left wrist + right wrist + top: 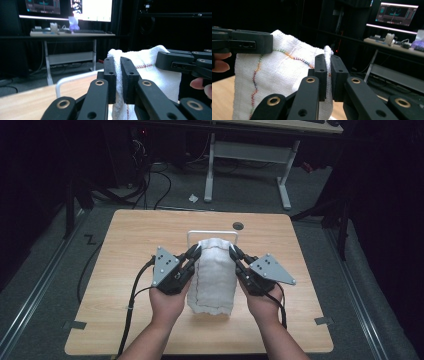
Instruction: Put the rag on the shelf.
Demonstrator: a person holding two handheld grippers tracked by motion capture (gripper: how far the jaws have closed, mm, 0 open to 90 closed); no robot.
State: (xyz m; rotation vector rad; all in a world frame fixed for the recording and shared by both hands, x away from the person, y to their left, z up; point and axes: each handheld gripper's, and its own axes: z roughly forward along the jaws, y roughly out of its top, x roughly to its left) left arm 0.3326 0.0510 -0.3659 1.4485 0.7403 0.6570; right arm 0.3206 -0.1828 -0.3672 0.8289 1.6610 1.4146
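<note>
A white cloth (214,275) with a coloured stitched seam hangs between both grippers above the wooden table (130,245). My left gripper (195,252) is shut on the cloth's upper left corner, and my right gripper (233,252) is shut on its upper right corner. In the left gripper view the cloth (150,67) is pinched between the black jaws of the left gripper (118,62), with the other gripper (185,62) holding the far corner. The right gripper view shows the cloth (279,72) clamped in the right gripper (328,60), its lower edge hanging down towards the table.
A thin white metal frame (212,233) stands on the table behind the cloth, and a round cable hole (238,225) sits near the far edge. Beyond the table, a white-legged desk (250,155) and cables lie on the grey floor.
</note>
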